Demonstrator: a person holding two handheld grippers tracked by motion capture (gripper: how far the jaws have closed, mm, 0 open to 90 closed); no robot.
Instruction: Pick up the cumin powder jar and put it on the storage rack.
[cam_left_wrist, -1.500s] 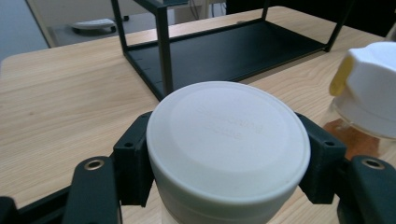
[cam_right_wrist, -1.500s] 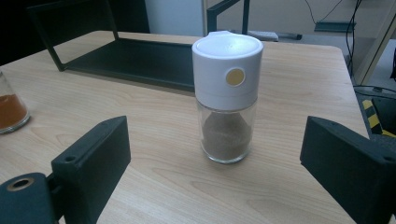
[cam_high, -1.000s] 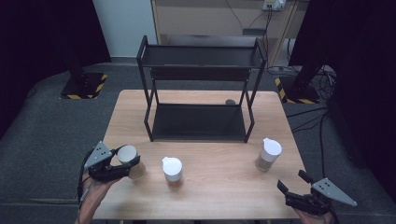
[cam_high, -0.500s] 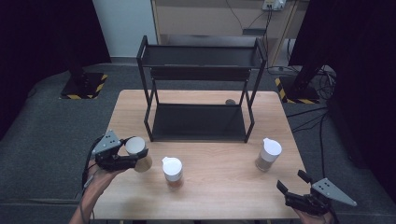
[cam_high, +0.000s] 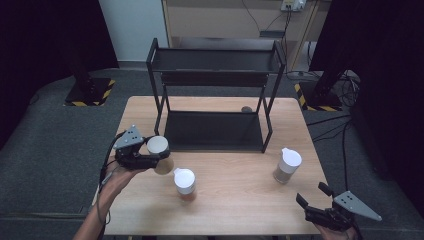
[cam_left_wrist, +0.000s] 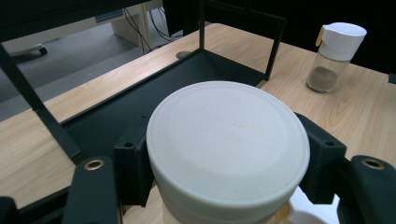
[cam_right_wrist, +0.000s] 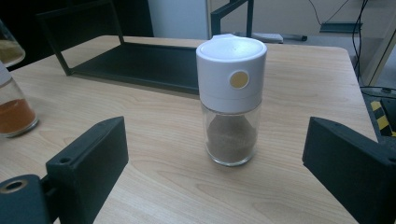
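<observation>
White-lidded jar (cam_high: 159, 150) sits between the two black jaws of the left gripper (cam_high: 150, 159), which are closed on its sides just under the lid; in the left gripper view the round white lid (cam_left_wrist: 228, 144) lies directly between the pads (cam_left_wrist: 133, 163), and they press against it on both sides. The jar is lifted off the wooden table (cam_high: 240, 210) and is held close in front of the left front leg of the black two-level rack (cam_high: 215, 95), near the left end of its lower shelf. A second jar with a white cap and orange powder (cam_high: 184, 184) stands on the table in front of the rack, just beside the held jar and a little nearer to the person. A third jar with a white cap and brown powder (cam_high: 287, 165) stands in front of the right front leg of the rack. The right gripper (cam_high: 320, 212) rests low, well in front of the rack's right side; its jaws stand wide apart and hold nothing, and in the right gripper view the brown-powder jar (cam_right_wrist: 231, 100) stands upright beyond them, not touched by either jaw.
</observation>
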